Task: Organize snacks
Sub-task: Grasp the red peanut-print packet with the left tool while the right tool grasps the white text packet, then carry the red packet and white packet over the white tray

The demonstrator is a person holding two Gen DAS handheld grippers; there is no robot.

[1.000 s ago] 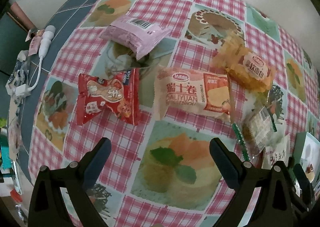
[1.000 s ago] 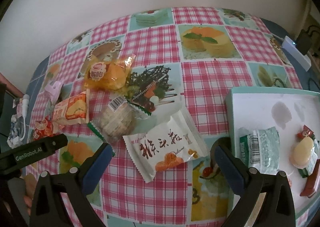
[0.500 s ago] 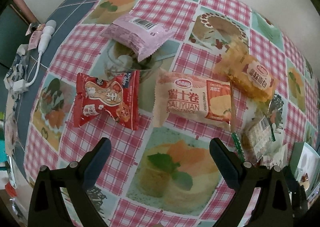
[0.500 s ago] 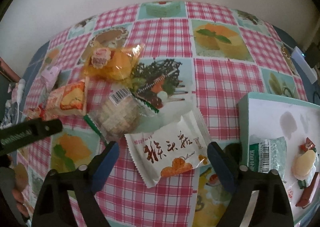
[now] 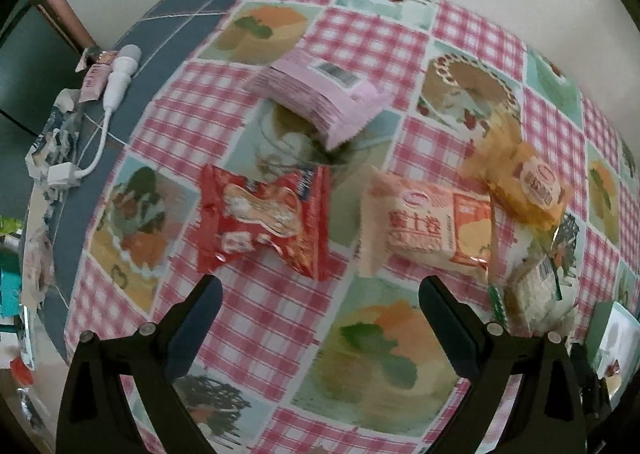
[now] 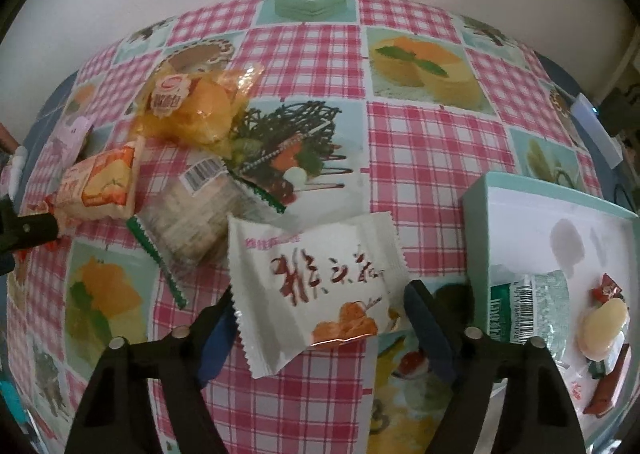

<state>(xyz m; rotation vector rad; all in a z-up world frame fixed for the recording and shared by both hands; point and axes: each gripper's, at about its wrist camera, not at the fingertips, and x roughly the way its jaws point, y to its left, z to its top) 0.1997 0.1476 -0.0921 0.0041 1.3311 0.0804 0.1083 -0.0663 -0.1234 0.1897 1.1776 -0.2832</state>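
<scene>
Snack packets lie on a checked tablecloth. My right gripper [image 6: 320, 306] is open, its fingers either side of a white packet [image 6: 316, 286] with red writing; whether they touch it I cannot tell. My left gripper [image 5: 320, 294] is open and empty, just short of a red packet [image 5: 264, 221] and a peach roll packet [image 5: 428, 230]. Farther off lie a pink packet [image 5: 320, 97] and an orange bread packet [image 5: 524, 181]. A clear cracker packet [image 6: 196, 213] lies left of the white one. A teal tray [image 6: 476, 221] at right holds a green packet [image 6: 532, 306] and candies.
A white cable and plug [image 5: 116, 77] and torn paper scraps [image 5: 52, 141] lie on the bare blue table at the far left. A wall runs behind the table. A white device [image 6: 596, 125] sits at the right edge. My left gripper's finger shows at the right view's left edge [image 6: 28, 230].
My right gripper has moved forward and down until the white packet lies between its fingers. My left gripper has moved closer to the red and peach packets.
</scene>
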